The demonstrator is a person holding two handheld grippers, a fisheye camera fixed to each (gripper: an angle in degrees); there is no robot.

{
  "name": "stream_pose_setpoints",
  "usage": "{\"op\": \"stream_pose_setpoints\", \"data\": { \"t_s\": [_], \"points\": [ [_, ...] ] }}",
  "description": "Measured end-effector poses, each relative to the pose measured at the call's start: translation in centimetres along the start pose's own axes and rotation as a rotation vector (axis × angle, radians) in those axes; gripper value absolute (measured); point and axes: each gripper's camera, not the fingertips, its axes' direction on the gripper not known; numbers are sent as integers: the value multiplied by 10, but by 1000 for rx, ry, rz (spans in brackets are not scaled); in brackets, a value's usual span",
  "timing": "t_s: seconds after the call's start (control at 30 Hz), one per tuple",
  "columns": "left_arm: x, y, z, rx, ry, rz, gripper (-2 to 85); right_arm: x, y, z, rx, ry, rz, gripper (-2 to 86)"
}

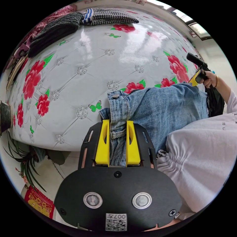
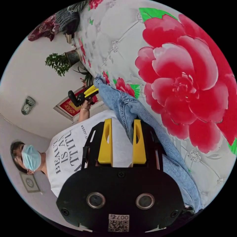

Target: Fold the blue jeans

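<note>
The blue jeans lie along the near edge of a bed, waistband with its metal button toward my left gripper. That gripper is shut on the waistband, denim filling the gap between its yellow jaws. In the right gripper view the jeans stretch from the left gripper down past my right gripper. Its jaws stand apart, with a denim edge against one jaw only and a white shirt visible through the gap. In the left gripper view the right gripper sits at the jeans' far end in a hand.
The bed has a glossy white cover with red flowers. Folded dark knitwear and a houndstooth piece lie at its far side. The person in a white shirt stands close to the bed. A potted plant is on the floor.
</note>
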Motion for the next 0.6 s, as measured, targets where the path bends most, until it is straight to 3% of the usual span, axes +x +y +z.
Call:
{"op": "stream_pose_setpoints", "data": {
  "t_s": [0.1, 0.33, 0.6],
  "points": [
    [4, 1, -1, -2, -11, 1, 101, 5, -26, 22, -67, -7, 99, 84],
    [12, 10, -6, 20, -25, -15, 97, 18, -4, 23, 60, -356, 85, 46],
    [23, 16, -9, 21, -59, -58, 82, -11, -28, 61, 178, -161, 91, 14]
  ]
}}
